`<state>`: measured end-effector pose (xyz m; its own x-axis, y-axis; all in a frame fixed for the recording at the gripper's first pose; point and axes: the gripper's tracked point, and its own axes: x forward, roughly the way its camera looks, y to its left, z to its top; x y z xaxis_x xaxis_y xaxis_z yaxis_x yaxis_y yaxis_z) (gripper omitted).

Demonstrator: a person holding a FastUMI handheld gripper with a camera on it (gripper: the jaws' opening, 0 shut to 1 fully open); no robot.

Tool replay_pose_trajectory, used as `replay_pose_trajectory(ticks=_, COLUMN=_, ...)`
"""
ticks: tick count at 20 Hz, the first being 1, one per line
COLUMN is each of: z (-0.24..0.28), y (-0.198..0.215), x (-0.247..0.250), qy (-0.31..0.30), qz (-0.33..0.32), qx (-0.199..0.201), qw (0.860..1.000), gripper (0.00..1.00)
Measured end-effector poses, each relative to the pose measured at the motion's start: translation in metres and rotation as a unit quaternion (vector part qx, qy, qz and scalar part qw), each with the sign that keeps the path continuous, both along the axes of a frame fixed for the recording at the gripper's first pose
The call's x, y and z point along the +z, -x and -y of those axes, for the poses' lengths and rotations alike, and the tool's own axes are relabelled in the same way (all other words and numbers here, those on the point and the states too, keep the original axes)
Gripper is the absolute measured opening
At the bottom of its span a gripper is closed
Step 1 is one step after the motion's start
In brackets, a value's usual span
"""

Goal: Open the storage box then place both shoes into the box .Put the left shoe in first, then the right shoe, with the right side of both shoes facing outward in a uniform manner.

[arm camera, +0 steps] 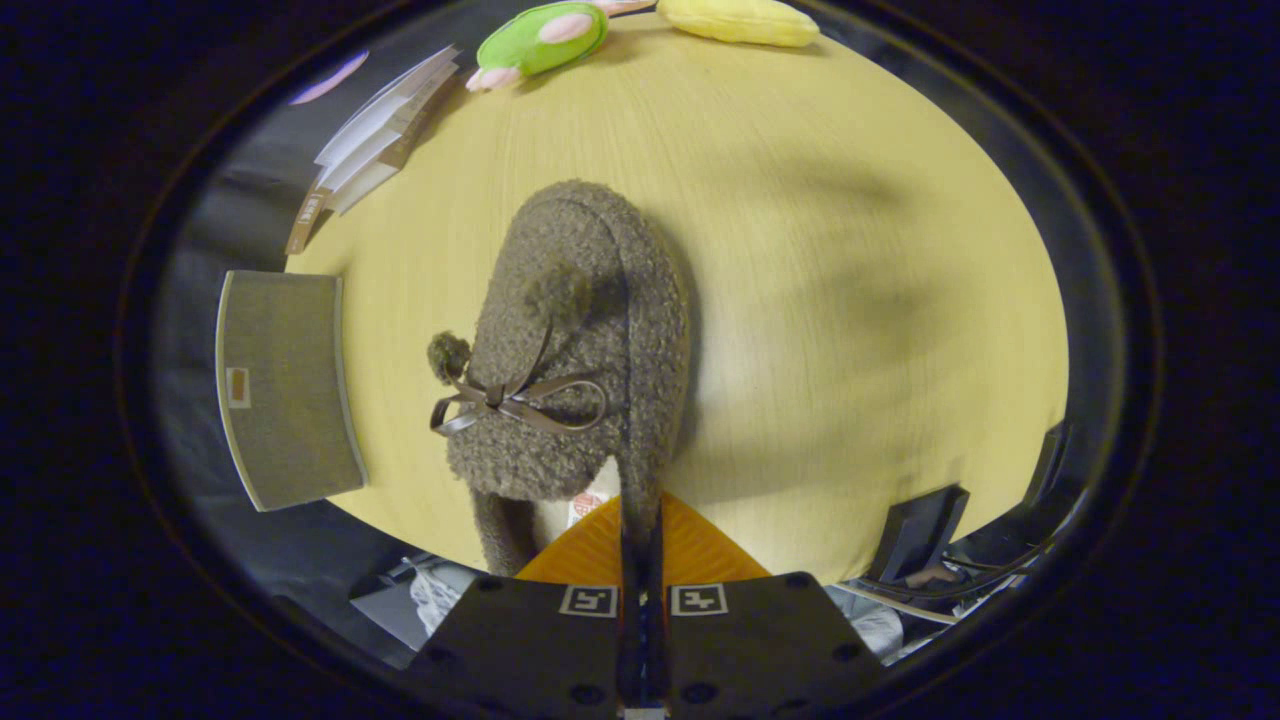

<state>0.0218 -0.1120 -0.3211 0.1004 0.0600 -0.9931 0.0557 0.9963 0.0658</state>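
We see the fuzzy brown bouclé slipper, its woolly, curly pile rough and matt, trimmed with a thin smooth brown ribbon bow of faint sheen. The gripper pinches its side wall between ribbed pads. It lies on the pale yellow wood-grain tabletop, smooth and matt. Beside it, the grey woven-cloth storage box looks coarse and dull.
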Motion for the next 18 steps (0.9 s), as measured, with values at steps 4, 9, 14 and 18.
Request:
replay_pose_trajectory(ticks=4, z=0.001, y=-0.001, x=0.001, qy=-0.015, qz=0.013, qx=-0.025, qw=0.999, gripper=0.06)
replay_pose_trajectory(ticks=9, z=-0.007, y=0.001, x=0.008, qy=-0.045, qz=0.013, qx=-0.031, qw=0.998, gripper=0.05)
replay_pose_trajectory(ticks=14, z=-0.037, y=0.003, x=0.037, qy=-0.100, qz=0.012, qx=-0.052, qw=0.994, gripper=0.05)
replay_pose_trajectory(ticks=18, z=-0.078, y=0.006, x=0.075, qy=-0.146, qz=0.018, qx=-0.043, qw=0.988, gripper=0.05)
